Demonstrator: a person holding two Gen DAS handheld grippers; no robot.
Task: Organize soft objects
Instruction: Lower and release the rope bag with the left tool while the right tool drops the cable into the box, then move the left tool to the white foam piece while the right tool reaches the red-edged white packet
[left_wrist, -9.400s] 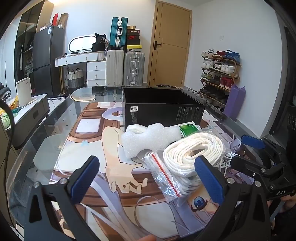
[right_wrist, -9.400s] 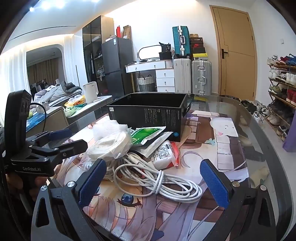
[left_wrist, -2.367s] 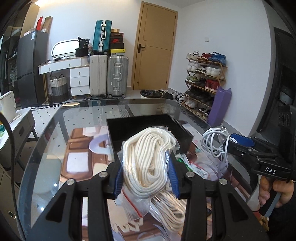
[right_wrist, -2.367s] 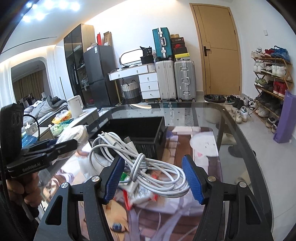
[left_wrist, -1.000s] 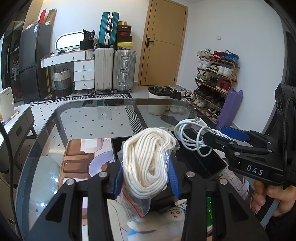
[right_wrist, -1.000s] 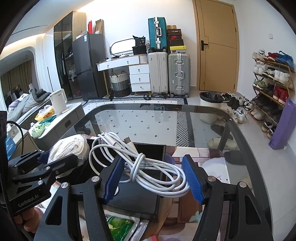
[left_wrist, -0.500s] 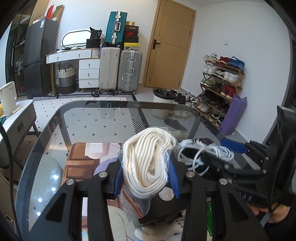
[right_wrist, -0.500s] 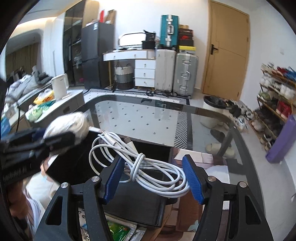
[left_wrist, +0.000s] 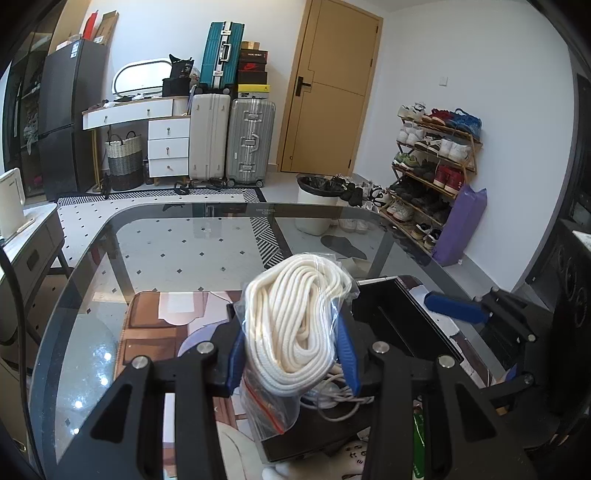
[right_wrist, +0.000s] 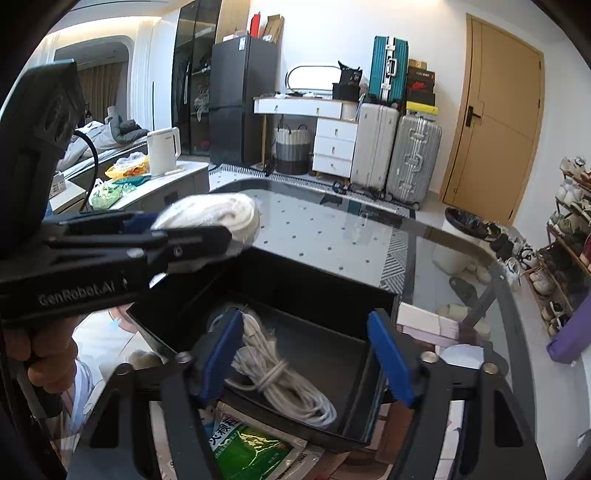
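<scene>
One bundle is already stowed: the white cable coil (right_wrist: 280, 376) lies on the floor of the black box (right_wrist: 321, 291), and at least two things are left. Over the box's left side, the left tongs (left_wrist: 291, 354) are clamped tight on the bagged white rope (left_wrist: 295, 314), held above the opening and not yet let go. Below the right tongs (right_wrist: 306, 354), whose jaws have just been opening and stand apart with nothing pressed between them, the cable rests free. A green packet (right_wrist: 251, 454) lies on the counter (left_wrist: 177, 236) just against the box's near wall, still outside; something pale beside the box's left corner may be another piece, though it is too hidden to tell. Room inside looks ample left of and behind the cable. The box walls stand upright, so the rope likely has to clear the rim before release, and the two tongs sit close together.
</scene>
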